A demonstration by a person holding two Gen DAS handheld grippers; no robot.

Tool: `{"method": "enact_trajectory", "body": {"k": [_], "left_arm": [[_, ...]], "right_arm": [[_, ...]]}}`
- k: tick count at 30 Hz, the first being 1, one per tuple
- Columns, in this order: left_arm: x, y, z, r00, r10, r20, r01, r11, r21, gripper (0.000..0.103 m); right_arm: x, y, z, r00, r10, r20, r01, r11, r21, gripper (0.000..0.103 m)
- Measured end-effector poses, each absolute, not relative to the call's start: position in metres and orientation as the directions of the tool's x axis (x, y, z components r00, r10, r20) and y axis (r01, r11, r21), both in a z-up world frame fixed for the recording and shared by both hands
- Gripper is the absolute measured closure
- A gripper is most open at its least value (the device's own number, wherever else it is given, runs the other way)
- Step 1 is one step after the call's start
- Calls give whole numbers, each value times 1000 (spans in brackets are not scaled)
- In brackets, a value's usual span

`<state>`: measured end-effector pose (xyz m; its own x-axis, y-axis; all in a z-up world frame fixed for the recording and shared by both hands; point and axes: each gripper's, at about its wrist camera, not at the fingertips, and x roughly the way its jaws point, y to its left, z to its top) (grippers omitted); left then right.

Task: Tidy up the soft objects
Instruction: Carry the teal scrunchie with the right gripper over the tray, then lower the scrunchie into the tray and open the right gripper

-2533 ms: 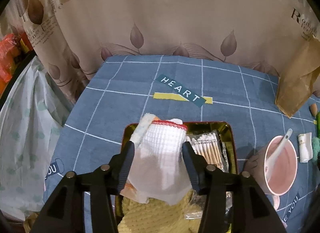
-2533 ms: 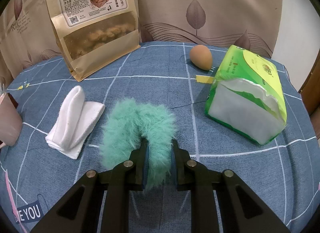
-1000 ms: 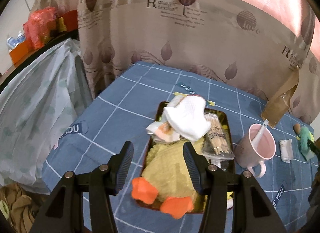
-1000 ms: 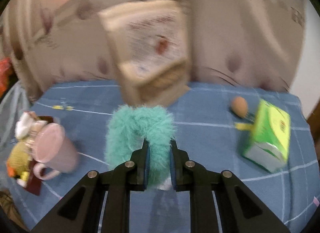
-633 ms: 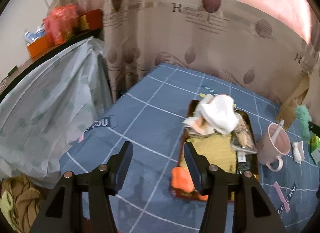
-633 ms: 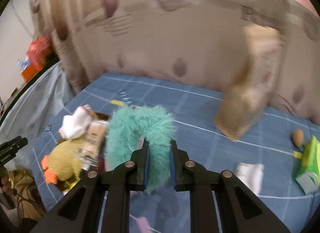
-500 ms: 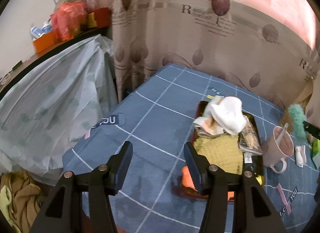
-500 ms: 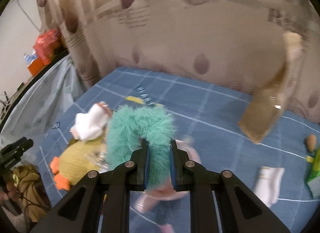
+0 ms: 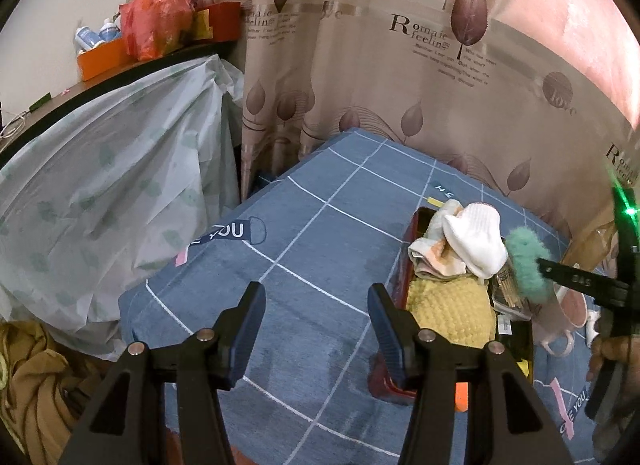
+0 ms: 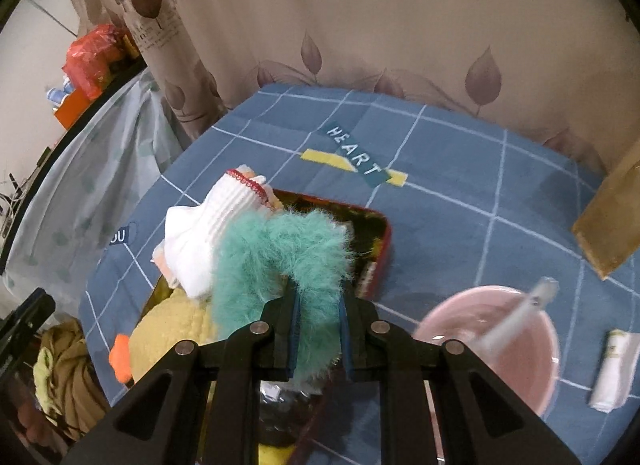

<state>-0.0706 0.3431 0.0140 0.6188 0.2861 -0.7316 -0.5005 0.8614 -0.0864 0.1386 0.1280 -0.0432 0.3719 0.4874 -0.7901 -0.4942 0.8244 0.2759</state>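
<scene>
My right gripper [image 10: 318,301] is shut on a fluffy teal scrunchie [image 10: 280,257] and holds it over the red tray [image 10: 382,253]. The tray holds a white sock [image 10: 204,233], a yellow knitted duck toy [image 10: 172,329] and a packet of cotton swabs. In the left wrist view the scrunchie [image 9: 526,265] hangs above the tray [image 9: 402,293], beside the white sock [image 9: 476,241] and the yellow toy [image 9: 448,309]. My left gripper [image 9: 316,305] is open and empty, held back over the blue tablecloth to the left of the tray.
A pink mug [image 10: 500,341] with a spoon stands right of the tray, with a folded white cloth [image 10: 612,369] beyond it. A brown paper bag [image 10: 612,225] stands at the right. A plastic-covered shelf [image 9: 100,169] and the curtain border the table.
My right gripper carried the teal scrunchie from the right side of the table to above the tray. My left gripper let go of the white sock and drew back and up, away from the tray.
</scene>
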Motion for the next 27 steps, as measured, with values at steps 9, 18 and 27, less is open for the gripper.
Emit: {"method": "enact_trajectory", "body": {"k": [9, 18, 27], "left_arm": [[-69, 346, 10, 611, 284, -739, -511, 855, -94, 49], [-69, 347, 8, 607, 286, -741, -513, 854, -91, 49], [-69, 345, 9, 615, 287, -735, -510, 855, -92, 49]], "right_arm": [[139, 148, -47, 358, 489, -796, -519, 812, 266, 83], [134, 136, -39, 363, 499, -787, -518, 810, 274, 74], [129, 132, -30, 382, 498, -779, -527, 809, 259, 61]]}}
